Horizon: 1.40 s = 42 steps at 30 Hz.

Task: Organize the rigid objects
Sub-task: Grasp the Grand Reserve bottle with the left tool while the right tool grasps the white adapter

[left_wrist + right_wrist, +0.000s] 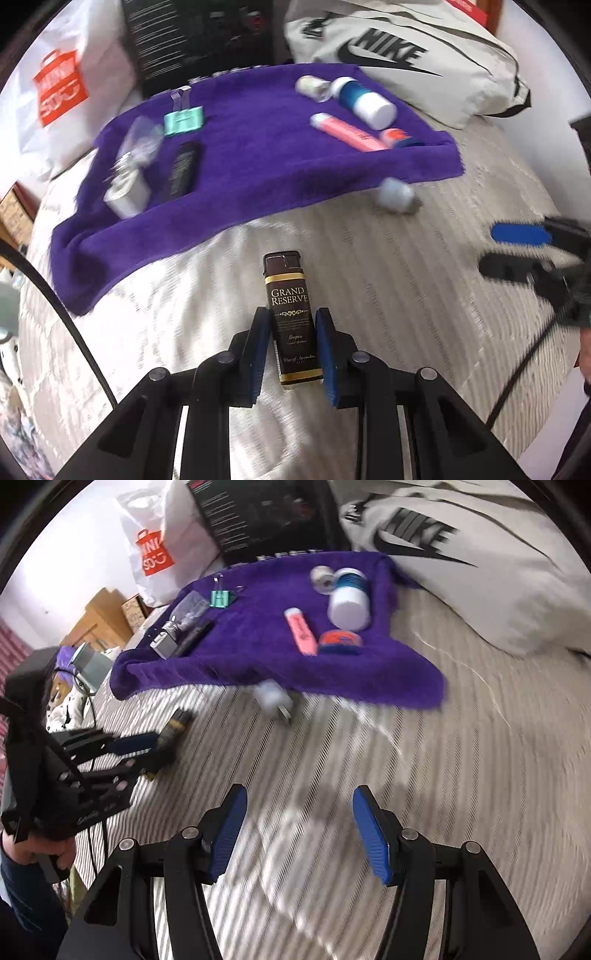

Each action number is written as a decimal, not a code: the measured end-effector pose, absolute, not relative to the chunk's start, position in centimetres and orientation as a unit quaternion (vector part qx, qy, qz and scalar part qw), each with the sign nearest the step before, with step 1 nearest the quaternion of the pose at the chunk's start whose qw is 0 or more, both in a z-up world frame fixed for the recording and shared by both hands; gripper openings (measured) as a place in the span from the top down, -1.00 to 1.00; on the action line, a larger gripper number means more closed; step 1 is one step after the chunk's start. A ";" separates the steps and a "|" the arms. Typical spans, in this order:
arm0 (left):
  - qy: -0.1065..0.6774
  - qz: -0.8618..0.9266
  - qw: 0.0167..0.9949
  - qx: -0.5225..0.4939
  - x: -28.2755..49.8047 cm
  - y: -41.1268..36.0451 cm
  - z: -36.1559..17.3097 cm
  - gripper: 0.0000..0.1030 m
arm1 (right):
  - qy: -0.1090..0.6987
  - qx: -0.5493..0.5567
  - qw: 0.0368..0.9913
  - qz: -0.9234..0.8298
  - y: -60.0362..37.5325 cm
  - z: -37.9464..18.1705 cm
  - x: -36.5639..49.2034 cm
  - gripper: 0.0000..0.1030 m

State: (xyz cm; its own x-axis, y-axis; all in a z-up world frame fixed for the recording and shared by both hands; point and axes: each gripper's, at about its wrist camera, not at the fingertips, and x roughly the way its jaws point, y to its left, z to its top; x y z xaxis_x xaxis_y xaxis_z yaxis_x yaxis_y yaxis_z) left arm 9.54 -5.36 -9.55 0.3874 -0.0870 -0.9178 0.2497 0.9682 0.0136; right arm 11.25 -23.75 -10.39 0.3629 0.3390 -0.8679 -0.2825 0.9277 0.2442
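On the bed, a purple towel [240, 155] spread toward the far edge, already carrying most of the rigid things. At its left end a white charger block [127, 194], a flat black bar [183, 171] and a teal binder clip [183, 120]; toward its right end a pink highlighter [345, 133], a white-and-blue bottle [364, 101], a small tape roll [310, 85] and an orange-and-blue tin [397, 137]. Just off the towel's near edge, on the bare bedspread [424, 295], a small pale plug-like piece [395, 194], blurred. Nearer, in the left wrist view, the left gripper [293, 349] closed on the brown "Grand Reserve" lighter [290, 314], fingers [258, 354] pressing its two long sides, long axis pointing straight ahead along the fingers toward the towel's near edge. Probably a matter of carrying it forward and a little left onto open purple cloth. Far right, the right gripper [297, 832] spread wide and holding nothing, the pale piece [275, 699] lying ahead and slightly left of it, so nearer to this hand than to the loaded one. Only the left view gives the lighter's label and the clamp on it; only the right view gives the left gripper [144, 747] from the side, low against the bedspread, though too blurred to judge contact.
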 end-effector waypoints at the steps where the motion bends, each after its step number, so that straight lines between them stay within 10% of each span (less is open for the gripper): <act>1: 0.546 -0.097 0.829 0.074 9.4 -4.8 -9.6 0.52 | 0.533 0.021 0.824 0.189 -23.3 -10.6 11.9 -0.15; 21: 0.551 -0.102 0.828 0.019 8.9 -1.1 -10.0 0.52 | 0.499 -0.085 0.835 0.216 -17.6 -12.0 15.8 0.43; 42: 0.539 -0.112 0.835 -0.006 7.7 1.8 -9.6 0.55 | 0.534 -0.076 0.822 0.184 -20.3 -10.9 10.0 0.44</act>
